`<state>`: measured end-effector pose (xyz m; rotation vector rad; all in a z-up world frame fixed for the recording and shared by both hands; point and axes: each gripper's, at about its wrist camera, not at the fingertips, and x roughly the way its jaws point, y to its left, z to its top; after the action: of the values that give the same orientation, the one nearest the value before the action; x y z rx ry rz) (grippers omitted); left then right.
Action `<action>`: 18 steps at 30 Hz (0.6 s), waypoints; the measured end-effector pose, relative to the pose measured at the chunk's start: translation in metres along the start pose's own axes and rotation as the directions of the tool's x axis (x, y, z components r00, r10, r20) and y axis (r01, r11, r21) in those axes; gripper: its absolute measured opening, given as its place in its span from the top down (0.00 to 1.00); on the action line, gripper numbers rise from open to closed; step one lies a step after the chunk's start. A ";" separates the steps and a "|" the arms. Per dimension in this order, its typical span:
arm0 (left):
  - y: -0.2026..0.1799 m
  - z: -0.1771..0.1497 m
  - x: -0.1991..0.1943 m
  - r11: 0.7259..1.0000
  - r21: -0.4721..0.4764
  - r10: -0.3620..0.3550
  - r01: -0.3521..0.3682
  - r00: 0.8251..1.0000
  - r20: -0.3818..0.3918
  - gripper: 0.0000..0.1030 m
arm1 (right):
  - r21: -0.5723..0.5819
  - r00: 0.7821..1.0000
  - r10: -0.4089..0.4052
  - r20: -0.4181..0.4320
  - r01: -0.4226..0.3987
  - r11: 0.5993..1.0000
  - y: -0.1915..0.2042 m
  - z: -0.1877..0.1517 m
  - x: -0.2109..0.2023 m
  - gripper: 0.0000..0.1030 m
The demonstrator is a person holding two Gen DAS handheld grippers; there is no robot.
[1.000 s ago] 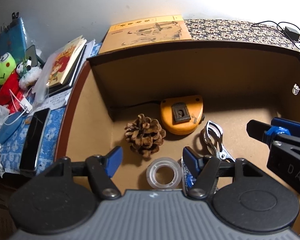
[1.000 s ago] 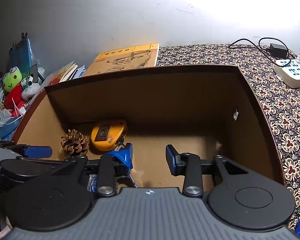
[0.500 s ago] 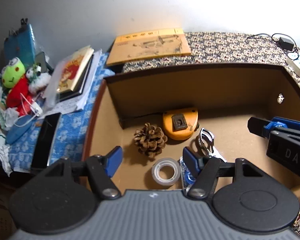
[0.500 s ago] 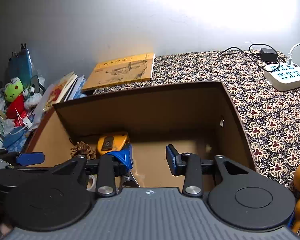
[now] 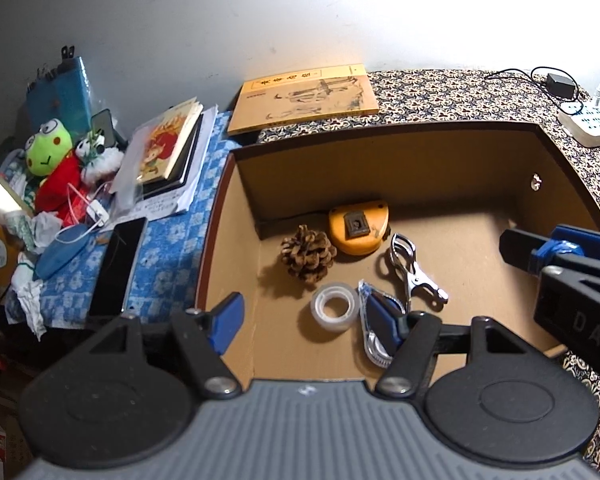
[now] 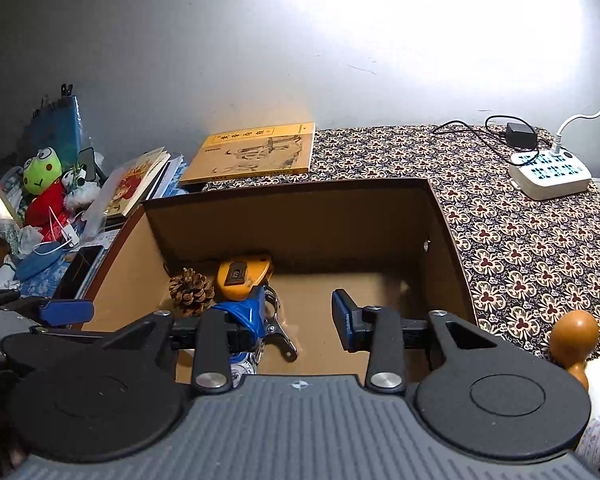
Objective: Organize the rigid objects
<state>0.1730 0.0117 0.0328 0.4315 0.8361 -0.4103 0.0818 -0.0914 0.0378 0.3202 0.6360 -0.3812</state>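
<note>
Gourd, wooden, lying on patterned tabletop just right of cardboard box; probably light, stiff, slick, best pinched at narrow waist. Long axis apparently running toward camera, lower bulb partly hidden. Left hand-held gripper and right hand-held gripper both spread open, empty, above box.

Lying against the wall on the patterned tablecloth: a yellow book near its left edge, a white power strip toward the right.
</note>
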 end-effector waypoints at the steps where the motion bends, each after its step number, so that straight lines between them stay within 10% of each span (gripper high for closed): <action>1: 0.001 -0.001 -0.002 1.000 -0.002 -0.001 0.001 1.000 0.001 0.33 | -0.001 1.000 0.000 -0.001 0.000 1.000 0.001 0.000 -0.003 0.81; 18: 0.001 0.012 -0.025 0.999 -0.009 -0.044 0.044 0.999 0.030 0.31 | 0.033 1.000 -0.014 0.002 0.014 0.999 -0.003 0.006 -0.022 0.80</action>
<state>0.1653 0.0110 0.0597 0.3977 0.8193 -0.4521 0.0676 -0.0909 0.0554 0.3474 0.6307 -0.4056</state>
